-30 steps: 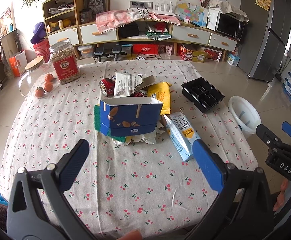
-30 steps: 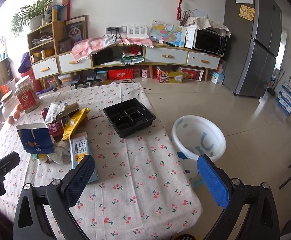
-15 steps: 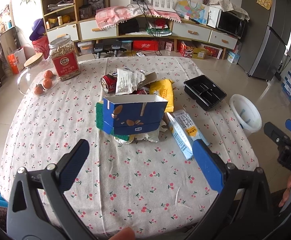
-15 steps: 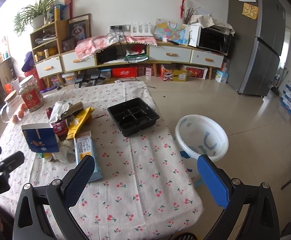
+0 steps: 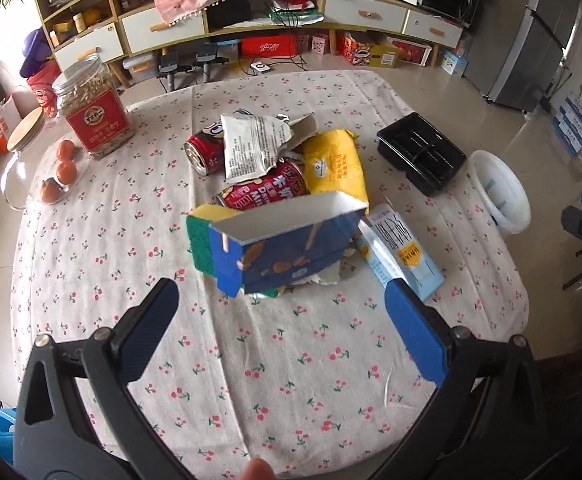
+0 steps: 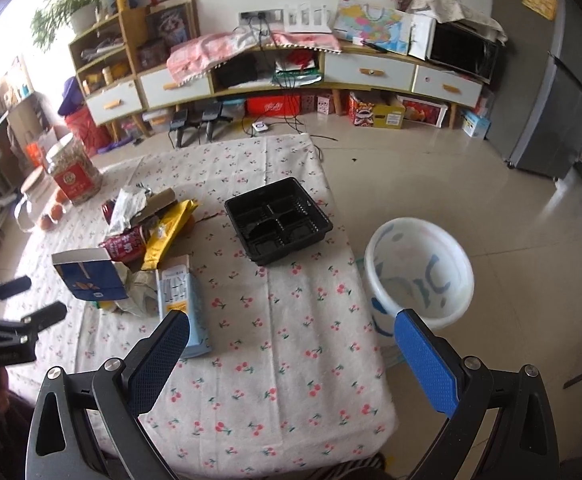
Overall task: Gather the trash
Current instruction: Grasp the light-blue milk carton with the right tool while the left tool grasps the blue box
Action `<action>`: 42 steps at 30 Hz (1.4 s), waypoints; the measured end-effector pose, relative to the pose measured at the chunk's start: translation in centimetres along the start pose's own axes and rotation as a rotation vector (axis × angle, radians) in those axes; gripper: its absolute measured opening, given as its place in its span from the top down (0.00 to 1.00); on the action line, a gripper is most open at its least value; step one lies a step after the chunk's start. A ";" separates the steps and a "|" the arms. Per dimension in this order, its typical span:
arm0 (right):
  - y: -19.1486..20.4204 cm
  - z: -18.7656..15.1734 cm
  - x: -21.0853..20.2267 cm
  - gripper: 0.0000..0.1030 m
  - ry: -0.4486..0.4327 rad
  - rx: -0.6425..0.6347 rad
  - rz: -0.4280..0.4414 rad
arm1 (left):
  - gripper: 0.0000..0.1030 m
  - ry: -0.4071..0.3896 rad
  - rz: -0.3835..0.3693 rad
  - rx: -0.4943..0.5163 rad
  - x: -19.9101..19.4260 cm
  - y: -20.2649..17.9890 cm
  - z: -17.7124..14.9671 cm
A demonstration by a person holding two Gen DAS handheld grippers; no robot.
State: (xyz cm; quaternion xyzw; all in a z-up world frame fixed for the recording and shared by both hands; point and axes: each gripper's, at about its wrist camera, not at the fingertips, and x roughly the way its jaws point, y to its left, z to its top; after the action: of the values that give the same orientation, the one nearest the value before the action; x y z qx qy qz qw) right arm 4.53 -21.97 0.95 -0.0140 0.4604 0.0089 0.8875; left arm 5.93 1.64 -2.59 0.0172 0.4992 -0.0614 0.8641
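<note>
The trash pile is lying at the centre of the cherry-print tablecloth [image 5: 291,360]: one open blue cardboard box [image 5: 287,248], two red cans [image 5: 265,192], one yellow pouch [image 5: 335,164], one pale milk carton [image 5: 401,250]. One black compartment tray [image 6: 278,220] is sitting apart, nearer the white plastic bucket [image 6: 419,272] on the floor. The left gripper [image 5: 281,320] and the right gripper [image 6: 291,350] are both gaping wide, holding nothing.

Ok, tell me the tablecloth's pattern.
White tablecloth with small red cherries, clearest in the left wrist view.

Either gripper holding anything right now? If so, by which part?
Nothing held. Left gripper and right gripper are both open, above the table, short of the trash pile.
</note>
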 end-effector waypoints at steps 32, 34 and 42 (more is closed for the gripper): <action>2.2 0.8 7.5 0.00 0.180 -0.037 0.110 | 0.56 0.169 -0.118 0.307 4.4 -0.1 1.5; 3.1 0.8 8.0 0.00 0.192 -0.048 0.117 | 0.71 0.164 -0.149 0.272 4.0 0.5 1.4; 6.7 0.7 10.0 0.00 0.250 -0.094 0.172 | 0.81 0.102 -0.198 0.146 2.0 2.8 0.6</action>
State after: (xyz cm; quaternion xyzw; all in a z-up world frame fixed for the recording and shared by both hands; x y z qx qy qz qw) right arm 10.66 -15.18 -6.96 -0.0173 0.5661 0.1045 0.8175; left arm 7.78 4.18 -4.07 0.0340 0.5358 -0.1816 0.8239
